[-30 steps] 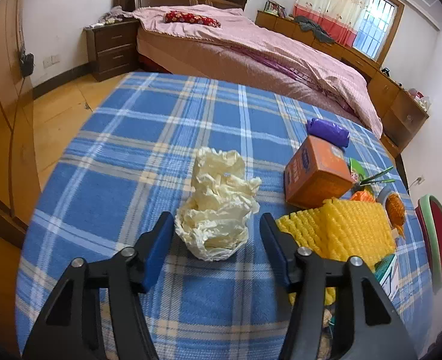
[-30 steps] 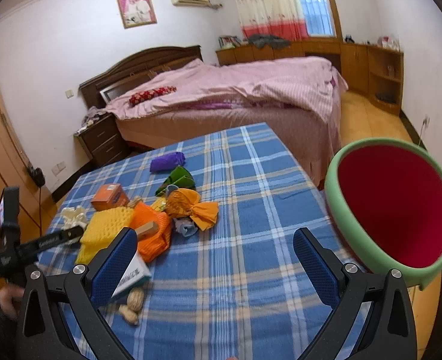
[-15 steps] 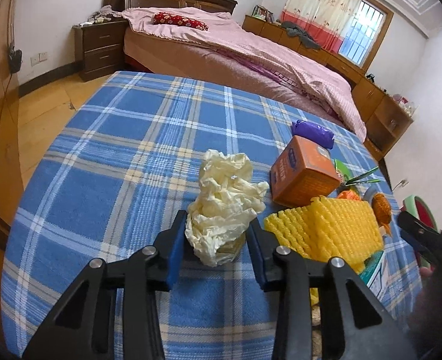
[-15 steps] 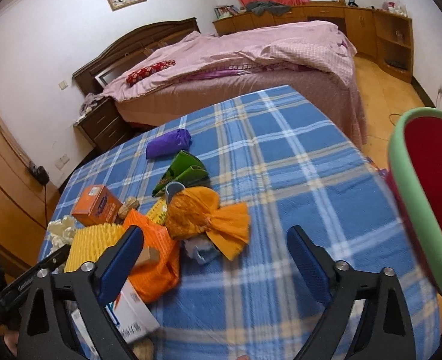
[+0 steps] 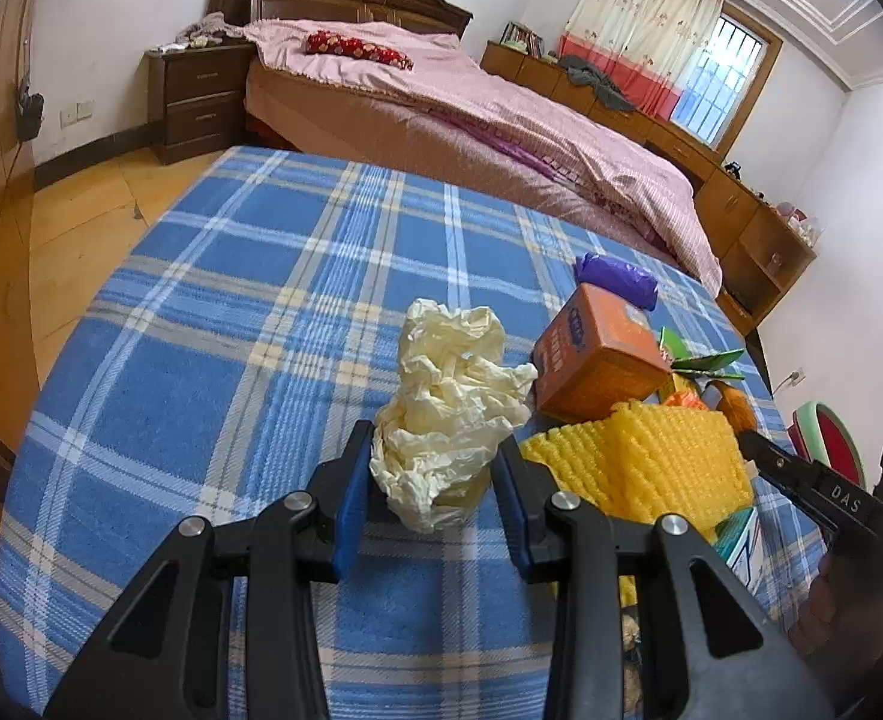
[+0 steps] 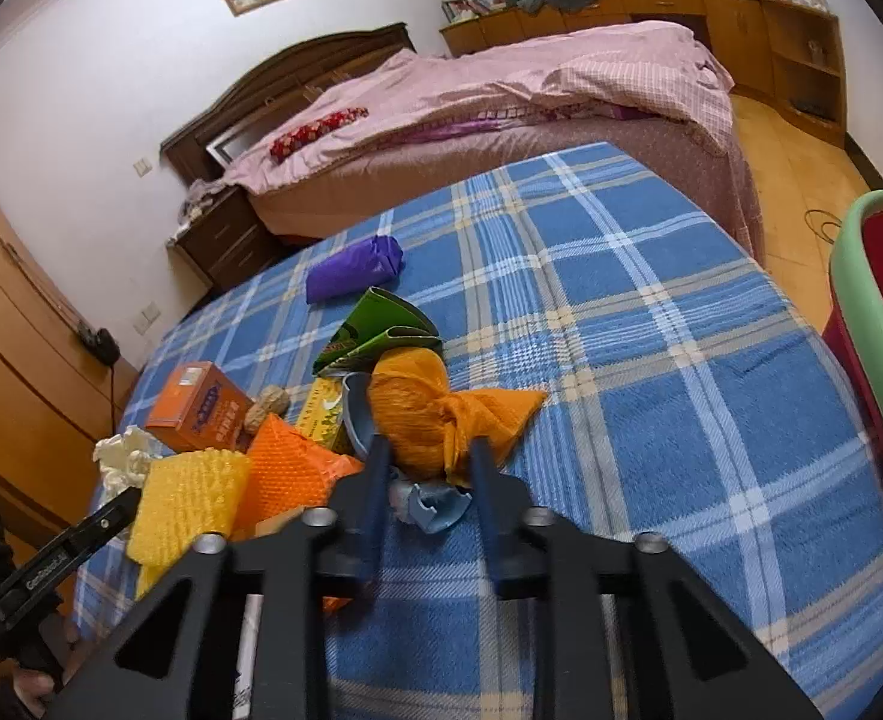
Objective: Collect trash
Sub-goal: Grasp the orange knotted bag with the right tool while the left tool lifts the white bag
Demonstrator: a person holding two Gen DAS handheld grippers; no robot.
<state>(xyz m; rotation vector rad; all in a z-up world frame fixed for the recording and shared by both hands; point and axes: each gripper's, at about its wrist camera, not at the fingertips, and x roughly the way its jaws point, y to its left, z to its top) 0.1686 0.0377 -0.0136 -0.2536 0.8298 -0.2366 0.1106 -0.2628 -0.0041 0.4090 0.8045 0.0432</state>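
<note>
Left tongs (image 5: pixel 435 489) pitched downward over the blue plaid tabletop (image 5: pixel 213 360), blue pads pressed against both sides of the crumpled cream wrapper (image 5: pixel 450 420), which rests on the cloth beside the orange box (image 5: pixel 597 360) and the yellow foam net (image 5: pixel 651 456). Narrower than one second earlier, when the pads stood clear of the wrapper; no change in position.

Right tongs (image 6: pixel 426 474) also pitched downward, jaws closing, with the knotted orange bag (image 6: pixel 435 414) between the pads at its near end; contact appears made on both sides. Wide open and higher one second earlier, well short of the bag. Orange bag lying near the tabletop middle, beside the green wrapper (image 6: pixel 375 330) and a blue scrap (image 6: pixel 435 507). Red bin with green rim (image 6: pixel 879 324) at the right edge.
</note>
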